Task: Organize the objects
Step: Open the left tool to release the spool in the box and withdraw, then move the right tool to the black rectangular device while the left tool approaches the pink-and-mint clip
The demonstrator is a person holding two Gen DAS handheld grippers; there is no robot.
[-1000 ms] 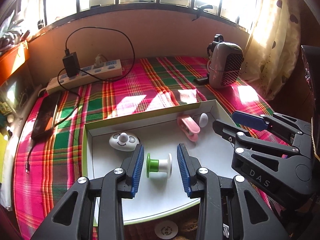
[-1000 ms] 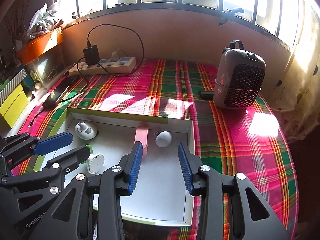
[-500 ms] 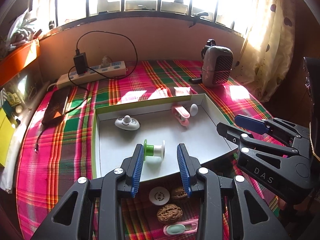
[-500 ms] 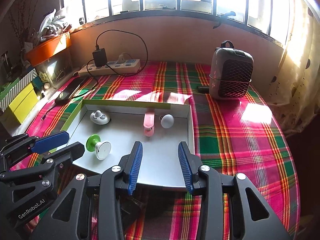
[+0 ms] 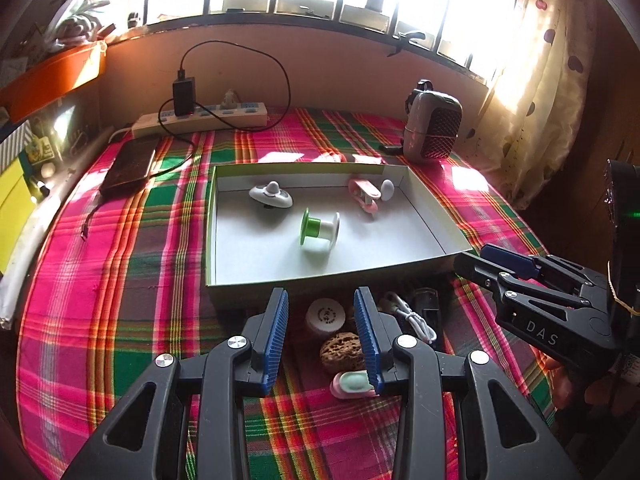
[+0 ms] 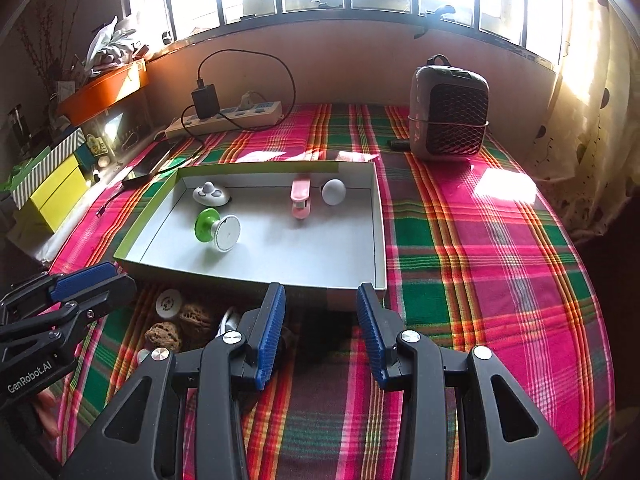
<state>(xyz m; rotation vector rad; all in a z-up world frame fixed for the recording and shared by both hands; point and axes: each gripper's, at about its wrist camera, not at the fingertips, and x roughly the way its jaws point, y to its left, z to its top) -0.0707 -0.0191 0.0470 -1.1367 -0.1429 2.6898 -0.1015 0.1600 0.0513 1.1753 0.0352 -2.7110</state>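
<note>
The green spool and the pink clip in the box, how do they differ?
The green spool is round with one green and one white flange; the pink clip is long, flat and all pink. The spool lies mid-box; the clip lies by the far wall. Both rest loose in the box.

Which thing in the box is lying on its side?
The green-and-white spool, in the middle of the box. It has tipped over onto the rims of its two discs, while the white spinning top, pink clip and white egg sit farther back.

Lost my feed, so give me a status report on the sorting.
Left tool and right tool open, empty. Shallow white cardboard box holds four small items. Walnuts, white round cap outside; nothing in the way.
</note>
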